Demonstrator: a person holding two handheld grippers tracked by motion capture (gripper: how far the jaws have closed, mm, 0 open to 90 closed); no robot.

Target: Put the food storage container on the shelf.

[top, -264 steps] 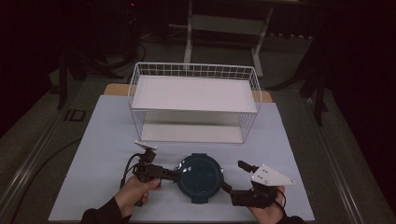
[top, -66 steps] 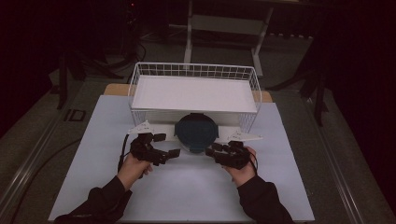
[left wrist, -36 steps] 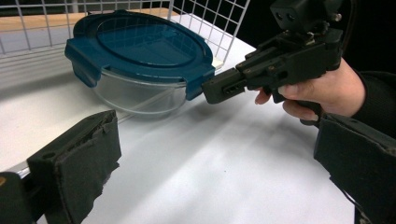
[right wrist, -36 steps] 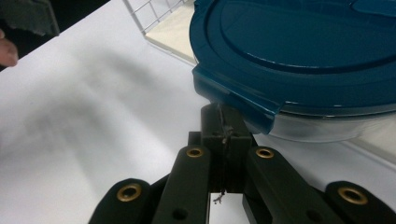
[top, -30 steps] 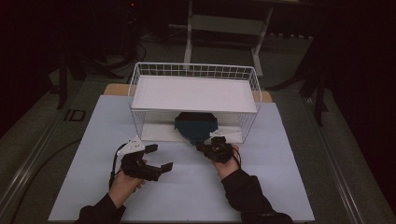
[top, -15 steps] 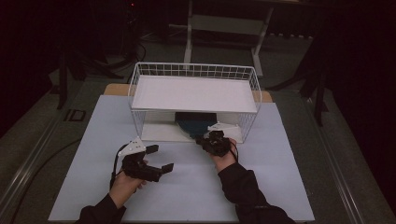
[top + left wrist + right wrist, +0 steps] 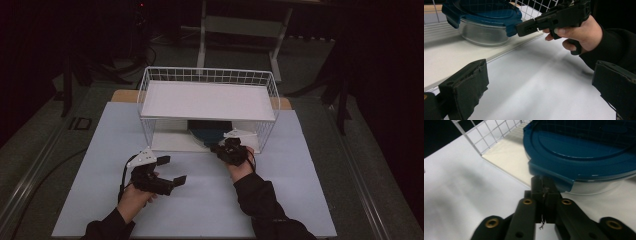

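A round glass container (image 7: pixel 207 131) with a blue clip lid (image 7: pixel 584 155) sits on the lower white board under the wire rack (image 7: pixel 207 100). My right gripper (image 7: pixel 220 148) is at the rack's front edge. In the right gripper view its jaws (image 7: pixel 545 185) are together with nothing between them, and their tips touch the lid's front clip. They have just eased apart very slightly. The left gripper view shows the same contact, with the right gripper (image 7: pixel 520 28) against the clip of the container (image 7: pixel 481 32). My left gripper (image 7: pixel 171 170) rests open and empty on the table at the front left.
The rack's top shelf carries a bare white board with a wire rim (image 7: pixel 272 87). The white table sheet (image 7: pixel 300 190) spreads around both hands. The lower shelf's front lip (image 7: pixel 506 51) rises a little above the table. Dark floor and stands lie beyond the table.
The container has slid further back under the rack, and my right gripper has followed it a little toward the rack. The left gripper has stayed where it was, open.
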